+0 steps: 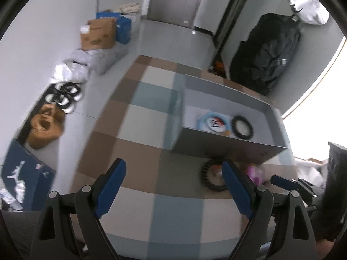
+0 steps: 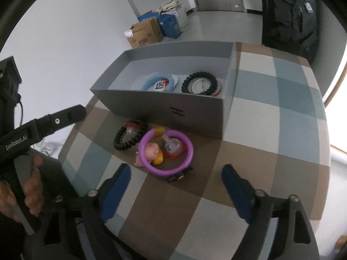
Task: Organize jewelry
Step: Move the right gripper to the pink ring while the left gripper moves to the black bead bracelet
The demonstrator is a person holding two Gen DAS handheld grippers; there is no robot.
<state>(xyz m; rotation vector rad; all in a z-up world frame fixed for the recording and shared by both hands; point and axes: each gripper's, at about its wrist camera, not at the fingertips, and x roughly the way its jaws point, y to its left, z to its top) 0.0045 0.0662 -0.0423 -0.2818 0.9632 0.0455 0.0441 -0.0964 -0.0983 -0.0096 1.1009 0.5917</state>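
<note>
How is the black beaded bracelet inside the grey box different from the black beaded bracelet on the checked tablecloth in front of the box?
The black beaded bracelet inside the grey box is already stored and rings a white disc. The black beaded bracelet on the checked tablecloth lies outside, before the grey box, beside a purple ring, and has some red beads on its far side. Both are dark, chunky loops lying flat, and neither open gripper touches them.

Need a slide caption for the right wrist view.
Open right gripper above purple bracelet and black bracelet lying before the grey box.
</note>
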